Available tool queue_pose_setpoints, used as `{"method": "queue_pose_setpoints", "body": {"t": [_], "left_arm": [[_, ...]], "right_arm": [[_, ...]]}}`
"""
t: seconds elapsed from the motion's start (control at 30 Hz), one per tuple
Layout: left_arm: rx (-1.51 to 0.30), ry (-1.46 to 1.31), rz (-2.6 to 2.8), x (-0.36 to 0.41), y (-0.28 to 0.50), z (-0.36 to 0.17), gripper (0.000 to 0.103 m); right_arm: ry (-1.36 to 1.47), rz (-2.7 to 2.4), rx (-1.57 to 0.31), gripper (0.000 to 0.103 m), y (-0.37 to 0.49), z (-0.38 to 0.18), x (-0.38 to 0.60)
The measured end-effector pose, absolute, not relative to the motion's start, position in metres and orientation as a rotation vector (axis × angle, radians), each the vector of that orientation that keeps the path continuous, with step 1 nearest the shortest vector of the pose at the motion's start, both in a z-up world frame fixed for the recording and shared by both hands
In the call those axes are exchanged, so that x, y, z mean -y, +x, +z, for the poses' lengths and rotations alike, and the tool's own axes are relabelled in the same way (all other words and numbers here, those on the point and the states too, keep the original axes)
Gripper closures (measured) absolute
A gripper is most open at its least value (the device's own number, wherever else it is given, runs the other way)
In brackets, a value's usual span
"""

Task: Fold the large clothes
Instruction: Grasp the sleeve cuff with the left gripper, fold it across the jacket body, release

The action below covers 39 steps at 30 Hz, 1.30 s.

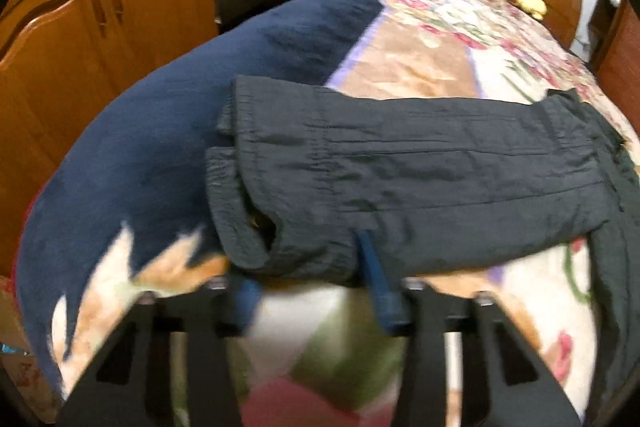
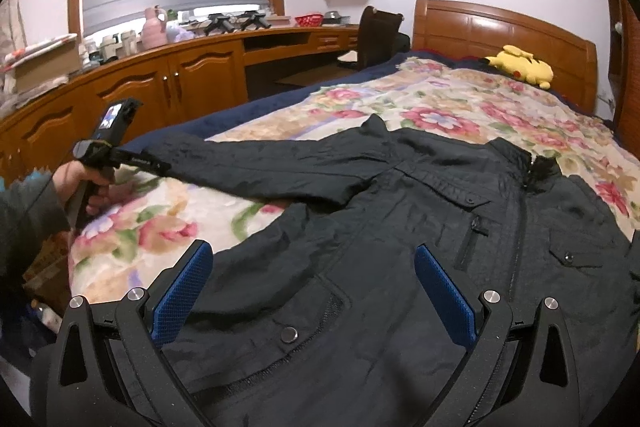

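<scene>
Jacket: one black jacket (image 2: 400,227) is lying front-up on the bed (image 2: 460,99), collar toward the headboard (image 2: 504,27), zipper running down the middle.
Sleeve: one sleeve (image 1: 400,163) is stretching sideways across the floral blanket (image 1: 440,47), its cuff (image 1: 240,195) sitting over the blanket's navy edge.
Left tongs: the left tongs (image 1: 316,267) are sitting at the cuff's near edge; one blue finger (image 1: 370,259) is lying against the cloth, the other is blurred beside it, so I cannot tell whether they are pinching the sleeve.
Right tongs: the right tongs (image 2: 312,267) are standing wide apart above the jacket's lower front, two blue pads (image 2: 444,291) gripping nothing.
Hand: one hand (image 2: 80,187) is holding the left tongs' handle, seen from the right wrist view.
Snaps: three are showing on the jacket front.
Toy: one yellow plush (image 2: 520,65) is lying near the headboard.
Cabinet: one long wooden cabinet (image 2: 180,83) is running along the wall beside the bed.
</scene>
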State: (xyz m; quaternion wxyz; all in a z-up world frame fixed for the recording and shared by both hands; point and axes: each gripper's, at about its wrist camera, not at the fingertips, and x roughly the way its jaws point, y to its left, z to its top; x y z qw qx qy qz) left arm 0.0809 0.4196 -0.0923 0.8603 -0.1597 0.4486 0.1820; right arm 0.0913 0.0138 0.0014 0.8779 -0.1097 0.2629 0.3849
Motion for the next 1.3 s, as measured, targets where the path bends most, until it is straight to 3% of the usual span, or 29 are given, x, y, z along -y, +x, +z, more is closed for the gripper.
{"method": "queue_pose_setpoints", "body": {"t": [0.1, 0.47, 0.77, 1.13, 1.3], "left_arm": [[-0.926, -0.301, 0.38, -0.408, 0.083, -0.075, 0.091], [-0.693, -0.128, 0.227, -0.3, 0.096, 0.034, 0.096], [-0.611, -0.034, 0.025, -0.201, 0.112, 0.075, 0.097], [-0.614, 0.014, -0.147, -0.092, 0.116, 0.071, 0.097], [-0.643, 0.03, -0.162, -0.066, 0.108, 0.057, 0.087]], "right_arm": [[-0.221, 0.8, -0.543, 0.001, 0.093, 0.006, -0.009], [-0.176, 0.743, -0.508, 0.001, 0.103, 0.028, 0.031], [-0.15, 0.65, -0.495, 0.001, 0.113, 0.036, 0.075], [-0.121, 0.57, -0.48, 0.001, 0.118, 0.045, 0.118], [-0.099, 0.555, -0.478, 0.001, 0.12, 0.048, 0.131]]}}
